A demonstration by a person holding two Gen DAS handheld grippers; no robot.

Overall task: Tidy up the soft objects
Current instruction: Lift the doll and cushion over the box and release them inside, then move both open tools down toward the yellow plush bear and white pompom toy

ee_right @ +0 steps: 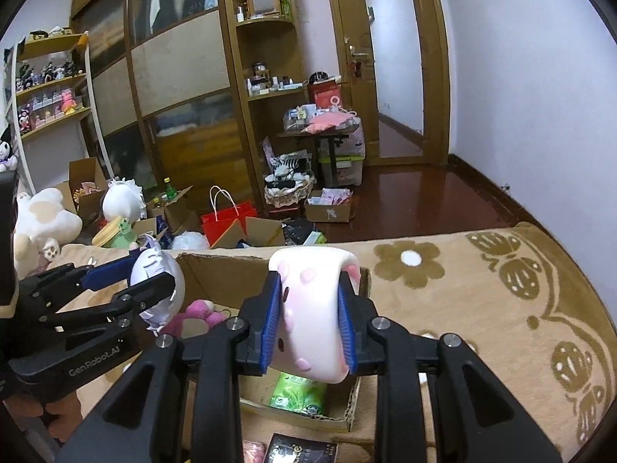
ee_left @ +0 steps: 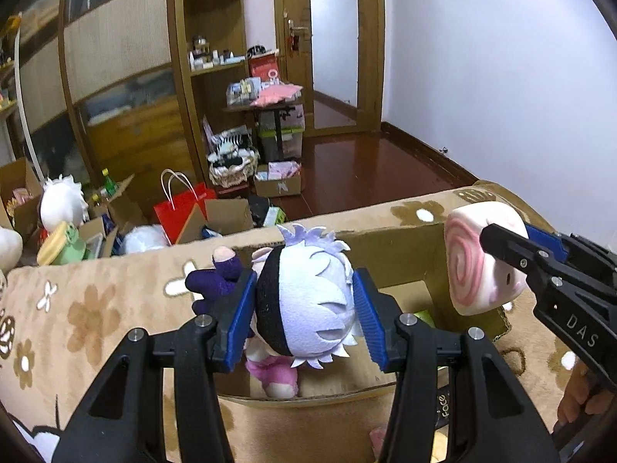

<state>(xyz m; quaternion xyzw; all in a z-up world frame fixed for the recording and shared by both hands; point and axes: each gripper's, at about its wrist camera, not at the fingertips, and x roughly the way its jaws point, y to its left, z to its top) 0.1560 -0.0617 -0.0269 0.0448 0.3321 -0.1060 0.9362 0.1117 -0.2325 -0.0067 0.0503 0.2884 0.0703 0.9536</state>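
— Where do the toys sit against the box? — Both hang over the cardboard box [ee_left: 389,266], which lies open on the flowered blanket [ee_left: 96,308]; the doll [ee_left: 308,308] is over the left half, the pink roll [ee_left: 478,262] over the right half, near the far right corner.

— And the claws? — The left claw [ee_left: 304,320] is closed partway, its blue pads pressing the doll's head from both sides; the doll's body dangles below, so its long axis looks roughly upright, though the pads hide part of it. The right claw [ee_right: 308,320] is closed about as far on the pink roll [ee_right: 312,308], squeezing its sides; the roll's spiral end faces left.

— What's under them? — A pink plush [ee_right: 196,314] lies in the box beneath the doll; a green packet [ee_right: 300,393] lies beneath the roll; I'd judge each claw need only lower and let go.
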